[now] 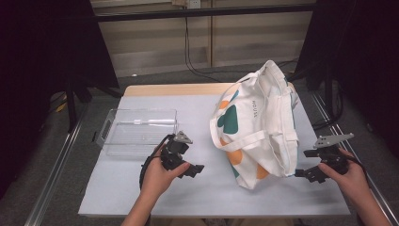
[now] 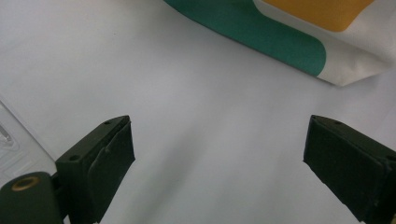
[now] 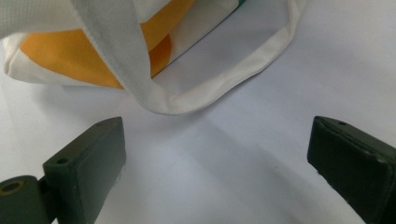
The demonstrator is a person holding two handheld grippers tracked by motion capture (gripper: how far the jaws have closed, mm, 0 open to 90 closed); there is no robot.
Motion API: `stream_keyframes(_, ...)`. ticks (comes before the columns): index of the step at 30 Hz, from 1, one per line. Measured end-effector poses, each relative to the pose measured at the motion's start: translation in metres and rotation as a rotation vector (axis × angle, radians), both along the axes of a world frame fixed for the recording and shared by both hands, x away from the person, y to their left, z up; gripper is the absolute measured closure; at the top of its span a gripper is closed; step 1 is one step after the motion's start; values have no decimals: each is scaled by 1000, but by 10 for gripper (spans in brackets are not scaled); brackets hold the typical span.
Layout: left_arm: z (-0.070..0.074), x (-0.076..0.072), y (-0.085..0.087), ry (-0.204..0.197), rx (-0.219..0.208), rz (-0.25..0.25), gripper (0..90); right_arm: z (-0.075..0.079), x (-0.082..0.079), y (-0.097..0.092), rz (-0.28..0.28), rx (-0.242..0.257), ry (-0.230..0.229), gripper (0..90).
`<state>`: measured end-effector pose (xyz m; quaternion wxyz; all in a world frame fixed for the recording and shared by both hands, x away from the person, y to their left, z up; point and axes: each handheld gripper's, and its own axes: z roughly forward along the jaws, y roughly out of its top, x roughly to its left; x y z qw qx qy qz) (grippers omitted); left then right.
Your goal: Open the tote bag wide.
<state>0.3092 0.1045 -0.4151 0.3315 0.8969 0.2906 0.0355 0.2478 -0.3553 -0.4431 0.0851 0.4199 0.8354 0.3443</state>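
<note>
A white tote bag [image 1: 256,125] with green and orange shapes lies on the right half of the table, its handles spread loose. My left gripper [image 1: 190,162] sits left of the bag, low over the mat, open with nothing between its fingers. In the left gripper view that gripper [image 2: 217,158] faces bare mat, with the bag's corner [image 2: 289,42] farther off. My right gripper [image 1: 305,163] is at the bag's right side, also open. In the right gripper view its jaws [image 3: 217,158] stand wide just short of a looped handle strap [image 3: 210,88], not touching it.
A clear plastic box [image 1: 141,129] holding a small white item [image 1: 155,122] stands on the left of the pale grey mat [image 1: 207,188]; its edge appears in the left gripper view [image 2: 14,140]. Metal rails run along both table sides. Dark stands and cables are behind.
</note>
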Motion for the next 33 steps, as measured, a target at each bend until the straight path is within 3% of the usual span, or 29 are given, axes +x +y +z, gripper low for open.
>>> stream_keyframes(5,4,3,-4,-4,-11,-7,83,3,2,-3,-6,8,-2,44)
stream_keyframes(11,16,11,-16,-14,-8,-33,84,11,12,-6,-37,-22,27,44)
stream_keyframes(17,28,17,-27,-19,4,-58,83,24,27,-15,-77,-8,37,44)
stream_keyframes(20,37,24,-35,-21,-14,-50,83,31,35,-20,-87,-11,33,44)
stream_keyframes(24,46,32,-40,-15,3,-65,83,41,47,-22,-118,-20,28,44)
stream_keyframes(33,59,47,-49,5,-11,-61,83,64,73,-19,-125,-47,19,43)
